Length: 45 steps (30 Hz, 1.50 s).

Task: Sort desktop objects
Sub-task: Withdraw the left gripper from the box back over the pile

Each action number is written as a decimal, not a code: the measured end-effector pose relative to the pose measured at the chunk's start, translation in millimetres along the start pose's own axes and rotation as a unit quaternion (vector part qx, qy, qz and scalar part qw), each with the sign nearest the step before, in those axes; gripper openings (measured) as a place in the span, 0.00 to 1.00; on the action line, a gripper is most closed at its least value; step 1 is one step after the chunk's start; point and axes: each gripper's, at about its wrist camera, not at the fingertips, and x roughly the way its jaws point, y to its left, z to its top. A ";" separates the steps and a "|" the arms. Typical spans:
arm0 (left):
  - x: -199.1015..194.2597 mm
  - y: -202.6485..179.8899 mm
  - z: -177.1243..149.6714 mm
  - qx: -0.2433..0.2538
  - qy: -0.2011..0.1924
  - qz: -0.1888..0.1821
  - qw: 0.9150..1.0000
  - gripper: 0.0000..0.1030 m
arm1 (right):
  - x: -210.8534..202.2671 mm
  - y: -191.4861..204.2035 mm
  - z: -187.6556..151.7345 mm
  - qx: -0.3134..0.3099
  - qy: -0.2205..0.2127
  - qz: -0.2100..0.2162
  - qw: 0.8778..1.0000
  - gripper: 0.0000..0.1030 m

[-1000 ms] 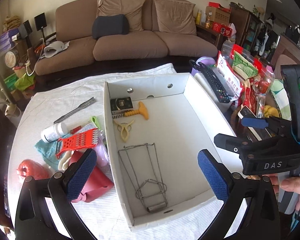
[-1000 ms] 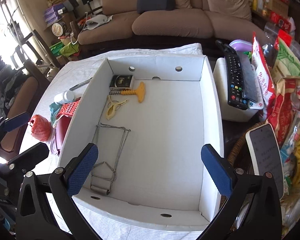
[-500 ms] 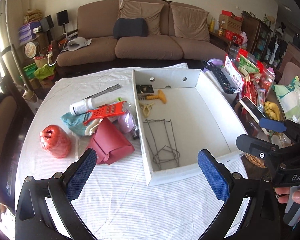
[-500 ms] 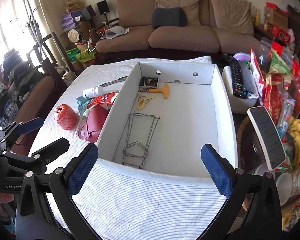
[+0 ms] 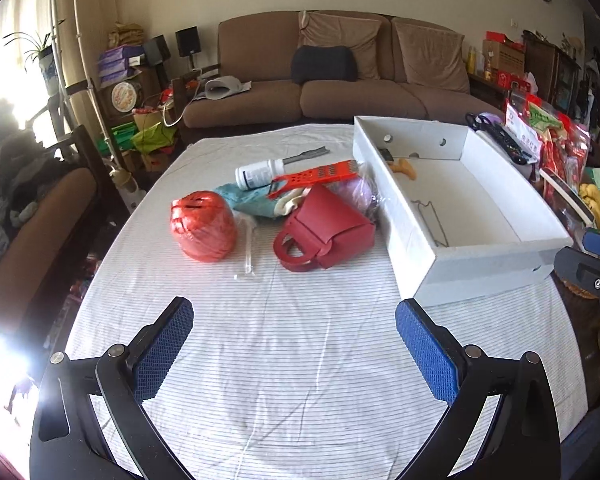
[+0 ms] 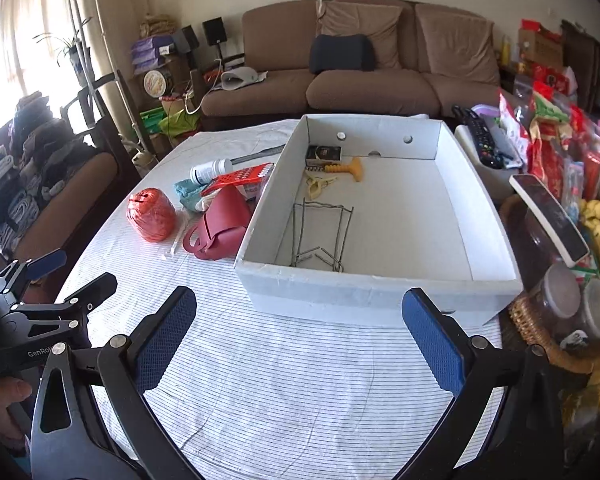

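Purse (image 5: 326,232) lies ahead of the wide, empty left gripper (image 5: 294,350), nearer than the equally wide right gripper (image 6: 298,338), handle toward it.

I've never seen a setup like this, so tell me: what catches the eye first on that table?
A big white box sits on the right of the striped tablecloth, holding a wire frame and a yellow-handled corkscrew. Left of it lies a colourful heap: a red purse, an orange grater and a red ball of string.

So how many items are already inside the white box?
4: wire rack near the front, yellow clip, yellow-handled corkscrew and small dark box toward the back left. Nearer walls may hide more.
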 end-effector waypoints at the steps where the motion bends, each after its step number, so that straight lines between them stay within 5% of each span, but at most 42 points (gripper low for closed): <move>1: 3.3 3.6 -5.7 -0.002 0.002 0.003 1.000 1.00 | 2.8 3.5 -5.4 0.000 0.000 0.000 1.000 1.00; 18: 65.4 80.9 -44.3 -0.039 0.011 0.015 0.999 1.00 | 83.4 123.4 -46.3 -0.028 -0.001 0.009 1.000 1.00; 35: 156.8 138.2 -65.8 -0.065 0.055 0.039 0.996 1.00 | 189.4 159.1 -68.2 -0.003 0.046 -0.006 0.999 1.00; 45: 182.7 127.0 -56.1 -0.046 0.061 0.014 0.997 1.00 | 219.7 156.3 -62.0 0.014 0.059 -0.030 0.998 1.00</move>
